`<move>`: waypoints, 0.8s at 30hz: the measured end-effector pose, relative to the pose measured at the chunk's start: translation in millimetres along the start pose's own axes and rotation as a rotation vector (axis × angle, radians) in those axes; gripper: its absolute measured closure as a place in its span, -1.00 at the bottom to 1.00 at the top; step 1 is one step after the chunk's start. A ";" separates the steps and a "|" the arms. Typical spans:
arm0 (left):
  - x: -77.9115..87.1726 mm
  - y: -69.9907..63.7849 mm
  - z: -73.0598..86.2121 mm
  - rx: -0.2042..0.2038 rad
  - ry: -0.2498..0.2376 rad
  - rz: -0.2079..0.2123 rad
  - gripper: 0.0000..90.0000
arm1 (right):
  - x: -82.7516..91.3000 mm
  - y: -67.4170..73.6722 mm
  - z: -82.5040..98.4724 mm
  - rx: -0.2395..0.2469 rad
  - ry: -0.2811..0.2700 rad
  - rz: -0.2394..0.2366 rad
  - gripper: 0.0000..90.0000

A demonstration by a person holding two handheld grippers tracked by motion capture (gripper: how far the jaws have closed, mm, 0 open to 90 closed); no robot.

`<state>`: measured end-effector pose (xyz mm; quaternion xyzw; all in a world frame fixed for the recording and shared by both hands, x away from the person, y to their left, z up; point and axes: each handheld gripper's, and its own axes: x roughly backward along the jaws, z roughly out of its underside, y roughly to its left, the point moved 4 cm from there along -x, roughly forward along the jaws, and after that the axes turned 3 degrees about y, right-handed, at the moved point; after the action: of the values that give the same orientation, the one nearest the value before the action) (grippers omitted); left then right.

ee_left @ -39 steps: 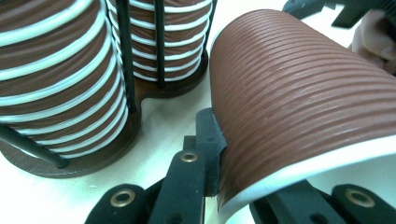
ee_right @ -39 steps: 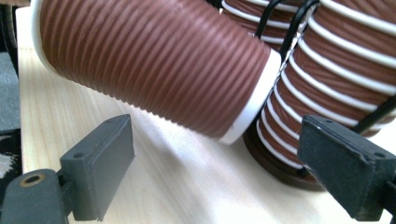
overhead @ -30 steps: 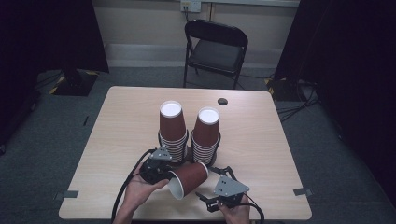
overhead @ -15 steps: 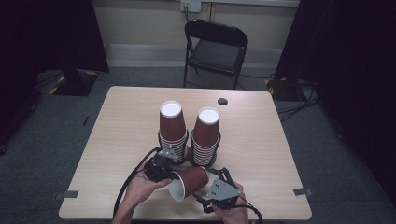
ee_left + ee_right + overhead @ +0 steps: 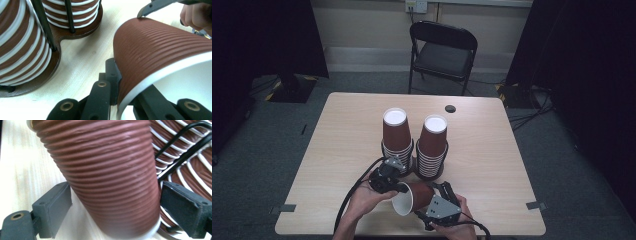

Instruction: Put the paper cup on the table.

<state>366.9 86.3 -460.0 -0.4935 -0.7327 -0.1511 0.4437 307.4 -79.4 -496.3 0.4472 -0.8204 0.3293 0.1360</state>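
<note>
Right gripper view: jaws flank cup (image 5: 110,177).

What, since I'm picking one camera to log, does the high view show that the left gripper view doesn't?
High view adds: the black folding chair and the whole wooden table. Left gripper view adds: the left gripper pinching the white rim between its jaws. Both share: the ribbed brown paper cup on its side, two stacks of cups.
</note>
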 end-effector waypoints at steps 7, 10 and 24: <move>0.7 -2.9 -4.2 0.016 -0.032 0.016 0.94 | -5.1 1.2 -7.9 0.009 -0.007 0.009 -0.78; 1.4 -2.9 -5.1 0.022 -0.038 0.008 0.94 | -8.4 1.3 -12.2 0.016 -0.001 0.015 -0.78; -2.1 -5.4 -9.2 0.021 -0.046 0.048 0.94 | -12.1 3.8 -28.8 0.116 -0.006 0.019 -0.77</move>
<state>367.2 76.5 -455.4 -0.5094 -0.7324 -0.1211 0.4354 309.1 -51.1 -482.7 0.4475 -0.8046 0.3761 0.1043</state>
